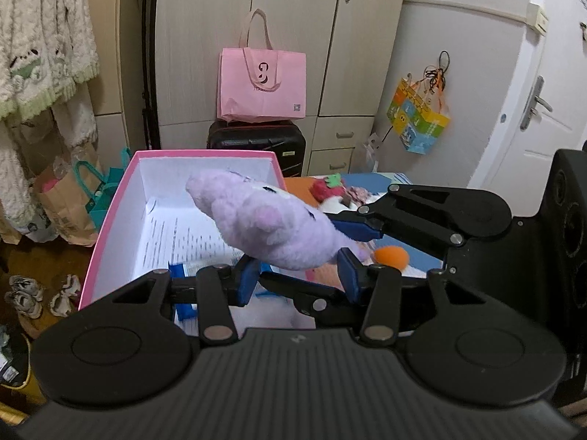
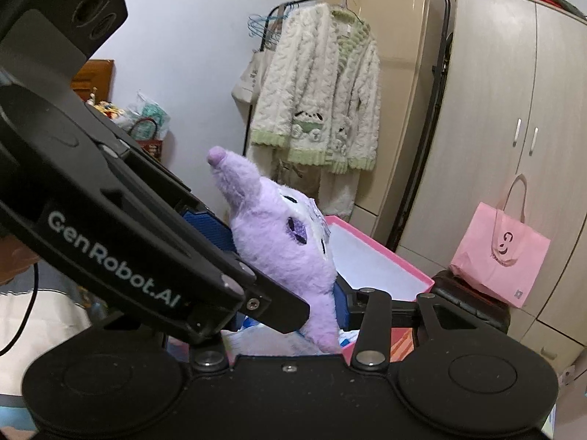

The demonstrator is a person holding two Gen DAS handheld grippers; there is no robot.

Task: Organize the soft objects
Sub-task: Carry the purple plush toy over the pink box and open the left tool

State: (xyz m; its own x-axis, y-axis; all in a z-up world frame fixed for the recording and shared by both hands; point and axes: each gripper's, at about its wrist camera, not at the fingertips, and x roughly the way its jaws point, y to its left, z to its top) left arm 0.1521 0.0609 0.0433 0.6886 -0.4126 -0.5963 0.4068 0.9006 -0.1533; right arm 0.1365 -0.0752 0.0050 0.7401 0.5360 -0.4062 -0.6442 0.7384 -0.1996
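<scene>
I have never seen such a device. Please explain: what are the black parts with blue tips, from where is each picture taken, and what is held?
No robot is here. A person carries one hand-held gripper in each hand: a black tool with two fingers and blue pads. Each tool has a camera that looks forward along its fingers, so one picture comes from the left hand-held gripper and the other from the right hand-held gripper. Each view also shows the other tool reaching in from the side.

Both are closed on one purple plush toy and hold it above an open pink box, which has a printed sheet inside. Behind it lie an orange ball and a red soft toy.
</scene>
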